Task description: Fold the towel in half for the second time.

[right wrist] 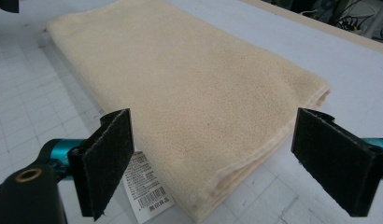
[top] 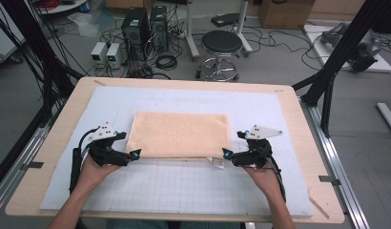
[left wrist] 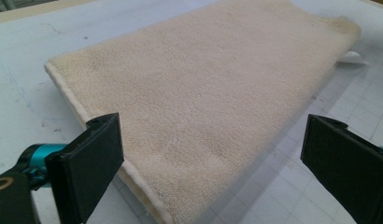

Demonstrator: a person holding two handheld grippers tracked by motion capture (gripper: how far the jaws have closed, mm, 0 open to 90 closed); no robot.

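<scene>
High view puts the folded, cream-coloured terry towel at the centre of the frame, lying flat on the pale grey gridded mat that covers the light wooden table. Its layers look stacked evenly, with a straight near edge and a rectangular outline, so the fold itself appears done.

At the towel's lower left corner sits the left gripper, and at the lower right corner the right gripper, each held in a hand that comes up from the bottom of the frame. Both have their jaws spread wide with nothing pinched.

In the left gripper view the towel fills the middle, its hemmed corner running down between the two black jaws without either pad pressing on it. In the right gripper view the towel reaches from the upper left to the lower centre, its stacked edges visible at the near corner, and a white printed care label with a barcode pokes out from under it at the lower left, just beside the left jaw.

Judging by this, the cloth has been let go and lies neat. What could remain is another fold to make it smaller, or tucking the label out of sight; whether either is wanted cannot be told.
</scene>
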